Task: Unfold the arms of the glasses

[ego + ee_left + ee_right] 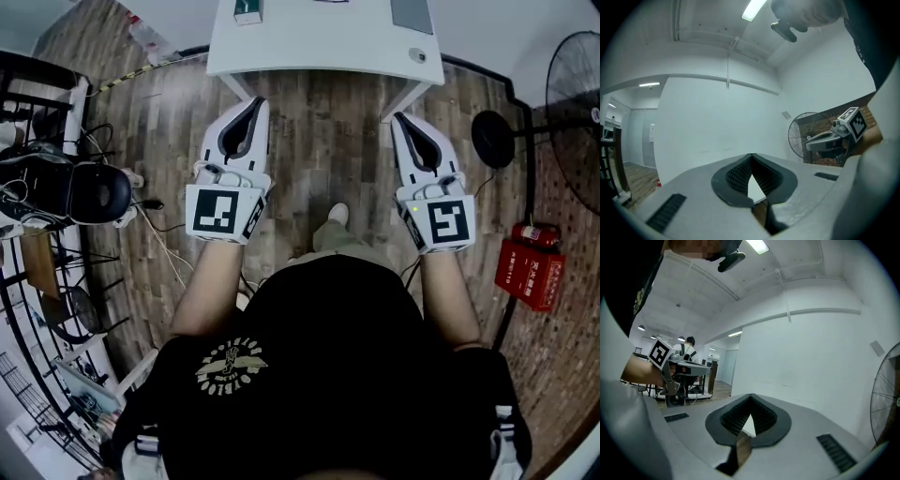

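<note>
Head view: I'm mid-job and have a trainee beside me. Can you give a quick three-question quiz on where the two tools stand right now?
1. True or false: the left tool is clamped on a pair of glasses.
2. Pick one: where does the white table lie relative to both tools? A) ahead of their tips; B) directly beneath them; C) behind the person.
3. Short answer: in the right gripper view, are the jaws of the right tool apart or together, and is anything between them?

Key
1. False: its jaws are shut on nothing, and no glasses are in view.
2. A.
3. Together, with nothing between them.
</note>
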Demonstrator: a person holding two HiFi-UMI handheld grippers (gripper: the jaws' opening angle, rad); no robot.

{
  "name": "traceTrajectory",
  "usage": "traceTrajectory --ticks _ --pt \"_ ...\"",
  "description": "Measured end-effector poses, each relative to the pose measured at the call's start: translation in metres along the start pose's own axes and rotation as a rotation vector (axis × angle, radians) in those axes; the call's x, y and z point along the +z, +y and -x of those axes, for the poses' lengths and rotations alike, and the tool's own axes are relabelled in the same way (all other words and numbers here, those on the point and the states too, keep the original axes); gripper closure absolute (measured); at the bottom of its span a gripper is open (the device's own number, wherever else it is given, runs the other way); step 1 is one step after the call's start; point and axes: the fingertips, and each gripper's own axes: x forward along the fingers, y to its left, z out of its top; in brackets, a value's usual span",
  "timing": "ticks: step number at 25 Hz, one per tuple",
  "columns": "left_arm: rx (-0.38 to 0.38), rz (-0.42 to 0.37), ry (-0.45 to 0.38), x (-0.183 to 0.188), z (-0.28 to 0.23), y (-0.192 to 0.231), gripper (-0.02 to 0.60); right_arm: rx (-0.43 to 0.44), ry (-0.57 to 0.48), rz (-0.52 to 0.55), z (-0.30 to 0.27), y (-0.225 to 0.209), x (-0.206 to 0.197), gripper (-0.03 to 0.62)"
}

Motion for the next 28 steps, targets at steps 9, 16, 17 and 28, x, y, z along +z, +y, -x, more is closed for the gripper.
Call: traceTrajectory --ticks 9,16,17,28 --pt "0.072 0.001 -0.025 0.023 -0.032 0.009 0.583 0.065 -0.031 0.005 -0.025 -0.041 0.016 0.594" --pt "0.114 -0.026 -0.017 0.030 -0.028 0.013 0.583 0.073 -0.064 0.020 -0.036 -0.049 0.028 0.594" --pt "0.116 -0.030 -0.017 0.030 -0.029 0.015 0.583 0.074 -0.065 0.017 -0.039 -0.050 0.028 0.594" --pt "0.072 -0.019 -0.013 0.015 -0.059 0.038 0.583 0.050 -0.058 -0.009 -0.071 -0.057 0.022 0.594"
